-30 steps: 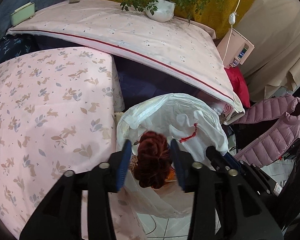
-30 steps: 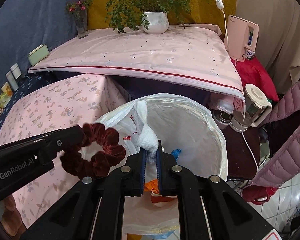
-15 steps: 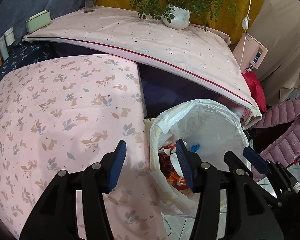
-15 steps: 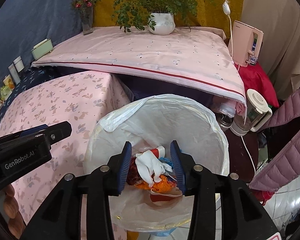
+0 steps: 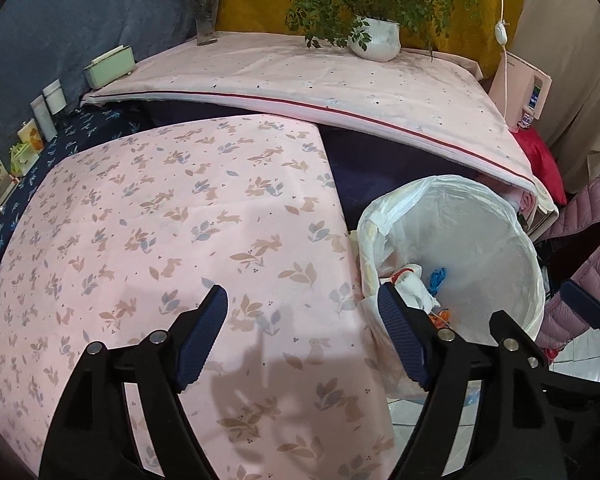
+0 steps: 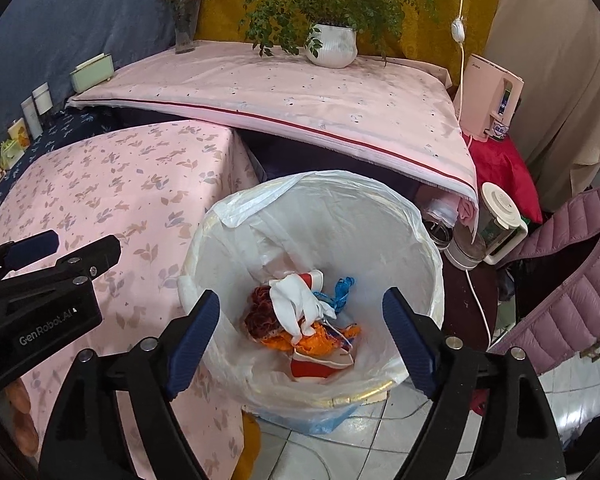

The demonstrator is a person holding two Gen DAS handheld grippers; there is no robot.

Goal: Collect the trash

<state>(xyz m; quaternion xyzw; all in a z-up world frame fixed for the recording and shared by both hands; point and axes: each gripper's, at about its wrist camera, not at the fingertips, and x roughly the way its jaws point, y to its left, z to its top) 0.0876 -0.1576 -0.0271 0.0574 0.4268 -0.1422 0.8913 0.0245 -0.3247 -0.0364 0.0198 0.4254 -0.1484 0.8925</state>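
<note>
The left gripper (image 5: 302, 334) stood wide open with nothing between its ribbed blue pads (image 5: 202, 336). It hung over the near corner of the table (image 5: 160, 240), its right finger at the rim of the bin (image 5: 534, 264). The right gripper (image 6: 302, 340) was spread just as wide and held nothing; it hung above the bin's mouth, its fingers framing the trash below without touching it.

The trash lay at the bottom of the bin: a dark red velvety scrunchie (image 6: 260, 314), a limp white glove (image 6: 296, 304) draped partly over it, crumpled orange scraps (image 6: 316, 340), a twist of blue string (image 6: 342, 288) and a red and white wrapper (image 6: 320, 364).

The bin was round, lined with a thin, wrinkled white bag (image 6: 328, 200) folded over the rim. It stood on the tiled floor, tight against the table's right edge. A second, higher table (image 6: 300, 92) overhung the gap behind it. To its right crowded a white kettle (image 6: 496, 224) and a quilted pink jacket (image 6: 572, 280).

The near table's cloth was smooth pink fabric printed with leaves and rabbits, its top bare and flat. On the far table stood a ribbed white plant pot (image 6: 332, 46), a glass vase (image 6: 185, 26) with red flowers, and a pale green box (image 6: 92, 72).
</note>
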